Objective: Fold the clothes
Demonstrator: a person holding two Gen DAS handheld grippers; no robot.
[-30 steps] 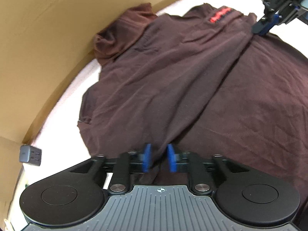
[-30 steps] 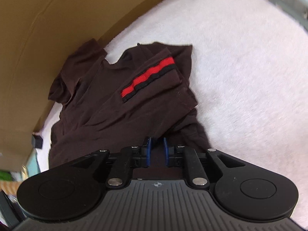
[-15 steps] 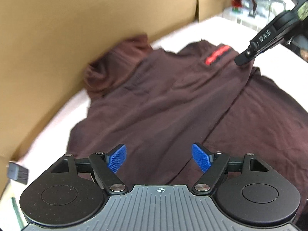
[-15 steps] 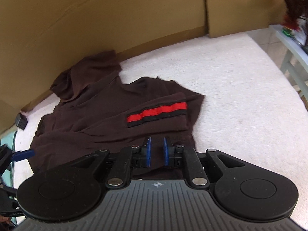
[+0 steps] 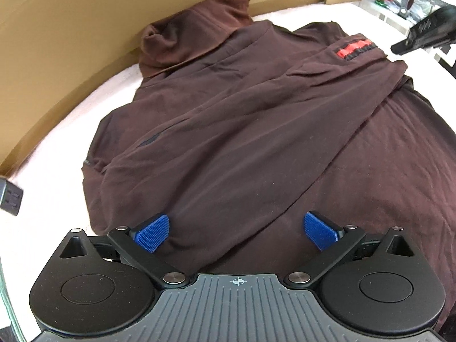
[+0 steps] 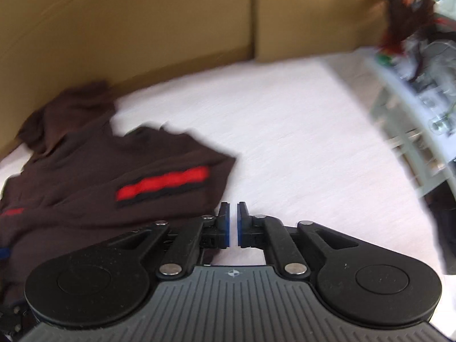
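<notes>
- Garment: dark brown sweatshirt (image 5: 242, 131) lies on the pale pink cover (image 6: 299, 131), its hood against the cardboard wall (image 5: 71, 28); one side panel with a sleeve is laid over the body, red-striped cuff (image 5: 354, 49) uppermost near the far edge
- Left gripper (image 5: 236, 232): jaws have just been opening and now stand wide apart; the blue pads (image 5: 152, 232) sit above the near hem, fabric below them but not pinched
- Right gripper (image 6: 233, 223): jaws have just been closing further and stand nearly together with only a thin gap; nothing is between them, and the pale cover shows beyond the tips, just beside the folded edge
- Step in hand, as judged: first lengthwise fold is laid and both grippers are off the cloth
- Next move, as judged: take the opposite side at hem and shoulder, which calls for the right jaws to spread first
- Right view is blurred; fine creases cannot be assessed
</notes>
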